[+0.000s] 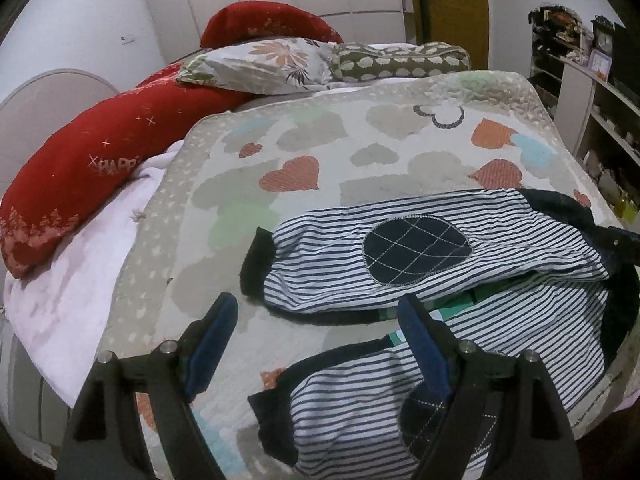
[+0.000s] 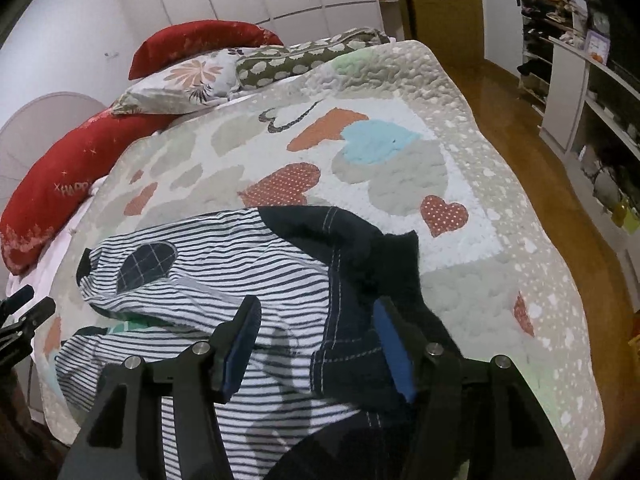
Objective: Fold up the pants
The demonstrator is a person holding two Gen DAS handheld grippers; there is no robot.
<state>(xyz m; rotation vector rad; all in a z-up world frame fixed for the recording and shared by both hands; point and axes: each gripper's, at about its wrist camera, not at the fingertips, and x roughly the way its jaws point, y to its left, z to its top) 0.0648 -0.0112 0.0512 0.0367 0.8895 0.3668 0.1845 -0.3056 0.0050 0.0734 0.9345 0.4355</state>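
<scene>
The striped pants (image 1: 420, 256) lie spread on the quilt (image 1: 320, 148) near the bed's near edge, both legs pointing toward its left side, the dark waist part toward the right. The far leg carries a dark oval knee patch (image 1: 416, 252) and ends in a dark cuff (image 1: 256, 264); the near leg lies apart from it, a strip of green fabric showing in the gap between them.

The left tongs (image 1: 320, 340) stand wide open above the near leg, gripping nothing; the right finger is over the striped cloth, the left finger over bare quilt. The right tongs (image 2: 316, 340) are likewise spread open over the dark waist part (image 2: 360, 272), empty.

Along the bed's left edge runs a long red bolster (image 1: 80, 176), with a floral pillow (image 1: 264, 64) and a cloud-print cushion (image 1: 400, 60) at the far end. A pale blanket (image 1: 72, 280) hangs beside the quilt on the left. Wooden floor (image 2: 520, 120) and open shelves (image 2: 592, 92) lie beyond the bed's right edge
</scene>
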